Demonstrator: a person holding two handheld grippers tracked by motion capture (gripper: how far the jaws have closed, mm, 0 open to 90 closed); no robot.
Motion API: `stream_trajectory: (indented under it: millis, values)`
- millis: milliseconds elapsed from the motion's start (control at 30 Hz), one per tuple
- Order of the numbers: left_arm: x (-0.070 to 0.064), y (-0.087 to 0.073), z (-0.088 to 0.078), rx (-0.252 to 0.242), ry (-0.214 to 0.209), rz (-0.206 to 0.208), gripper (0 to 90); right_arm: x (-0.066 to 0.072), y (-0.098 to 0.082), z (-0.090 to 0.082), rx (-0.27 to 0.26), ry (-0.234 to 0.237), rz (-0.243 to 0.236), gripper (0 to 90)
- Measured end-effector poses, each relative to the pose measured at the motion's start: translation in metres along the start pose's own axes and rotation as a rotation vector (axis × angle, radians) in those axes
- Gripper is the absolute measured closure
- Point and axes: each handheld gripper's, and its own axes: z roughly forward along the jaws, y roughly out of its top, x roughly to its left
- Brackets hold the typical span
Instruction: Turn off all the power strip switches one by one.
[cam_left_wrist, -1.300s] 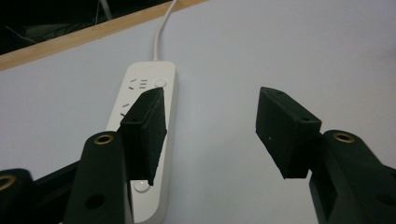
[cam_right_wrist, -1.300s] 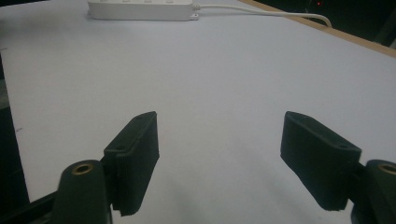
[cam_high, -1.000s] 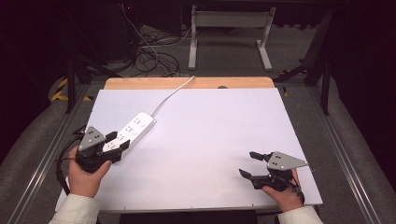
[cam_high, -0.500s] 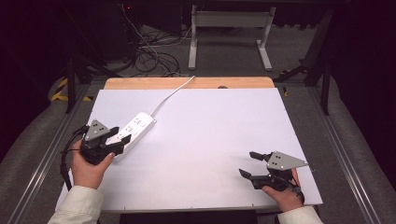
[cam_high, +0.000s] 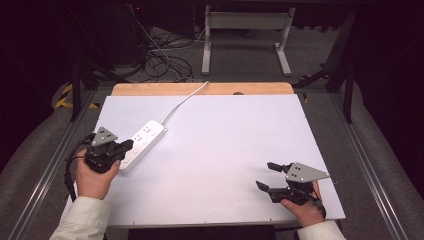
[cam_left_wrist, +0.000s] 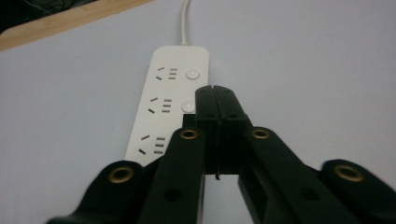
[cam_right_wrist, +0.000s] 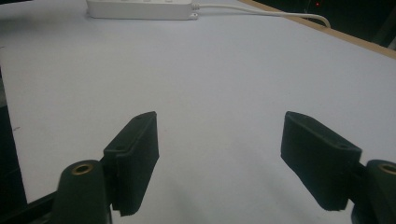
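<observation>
- Power strip (cam_high: 143, 139): white, cord trailing to counter (cam_high: 225, 135) far edge.
- Left tongs (cam_left_wrist: 215, 93): just closed, pressed together, empty, over strip's near end.
- Right tongs (cam_high: 266, 175): spread, bare counter around.

White three-outlet power strip (cam_high: 143, 140) with round buttons, lying flat and diagonal on the left of the white tabletop (cam_high: 225, 150), cord (cam_high: 182, 101) trailing toward the far edge.

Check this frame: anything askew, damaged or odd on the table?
Nothing stands out. The white power strip lies flat and intact, diagonal on the white table sheet, its cord running off the far edge. Nothing is plugged in.
</observation>
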Motion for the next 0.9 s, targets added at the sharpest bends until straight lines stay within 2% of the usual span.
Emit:
stream_trajectory:
  millis: [233,467,567,667,900]
  values:
    - [0.007,0.002,0.003,0.056,-0.007,-0.034,90.0,0.000,0.000,0.000,-0.001,0.002,0.001,28.1]
    - [0.016,0.001,0.012,0.177,-0.003,-0.066,90.0,0.000,0.000,0.001,0.003,0.000,-0.001,28.0]
    - [0.019,0.000,0.015,0.201,-0.005,-0.083,90.0,0.000,0.000,0.001,0.003,0.000,-0.001,28.0]
    - [0.021,-0.001,0.019,0.242,-0.002,-0.086,90.0,0.000,0.000,0.001,0.003,0.001,-0.001,28.0]
    - [0.023,-0.003,0.025,0.304,0.012,-0.090,90.0,0.000,0.000,0.001,0.005,0.003,0.001,27.9]
